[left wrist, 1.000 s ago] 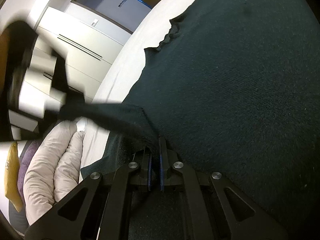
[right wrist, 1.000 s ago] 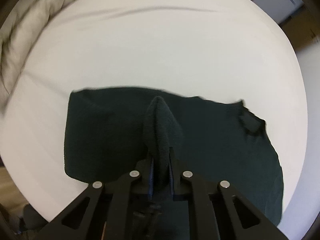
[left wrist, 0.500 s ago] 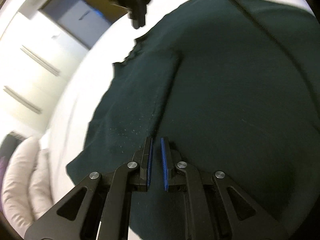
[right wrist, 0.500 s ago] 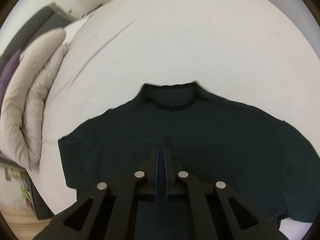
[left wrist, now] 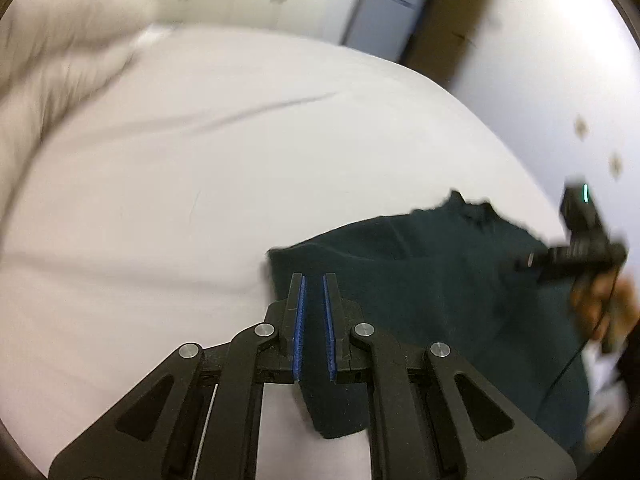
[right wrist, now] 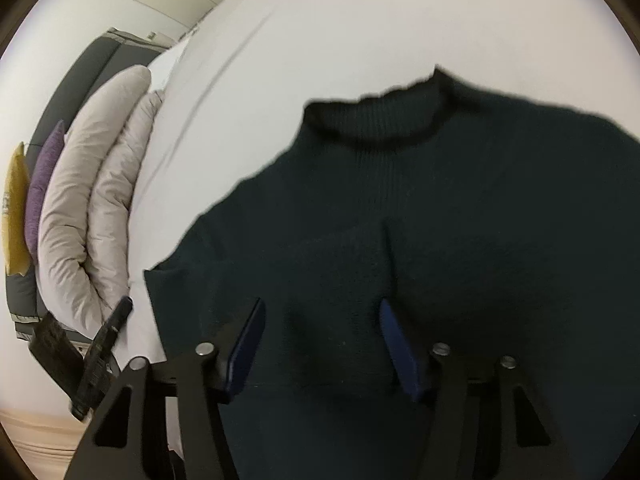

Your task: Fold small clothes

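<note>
A dark green knitted top (right wrist: 420,220) lies spread flat on the white bed (right wrist: 360,20), collar (right wrist: 376,128) at the far side. My right gripper (right wrist: 320,312) is wide open and empty just above the top's middle. In the left wrist view the top (left wrist: 440,280) lies at lower right. My left gripper (left wrist: 314,280) hovers over the top's left sleeve edge, its blue pads (left wrist: 300,320) a narrow gap apart with nothing between them. The right gripper's body (left wrist: 580,248) and a hand show blurred at the right edge.
A beige folded duvet (right wrist: 92,200) lies on the bed's left side, with purple (right wrist: 44,176) and yellow (right wrist: 14,208) cushions behind it. White sheet (left wrist: 200,160) stretches beyond the top. White cupboards (left wrist: 380,8) and a wall stand behind the bed.
Both grippers have let go of the cloth they pinched a second ago. The top now lies flat. The right gripper opened wide; the left swung toward the sleeve edge.
</note>
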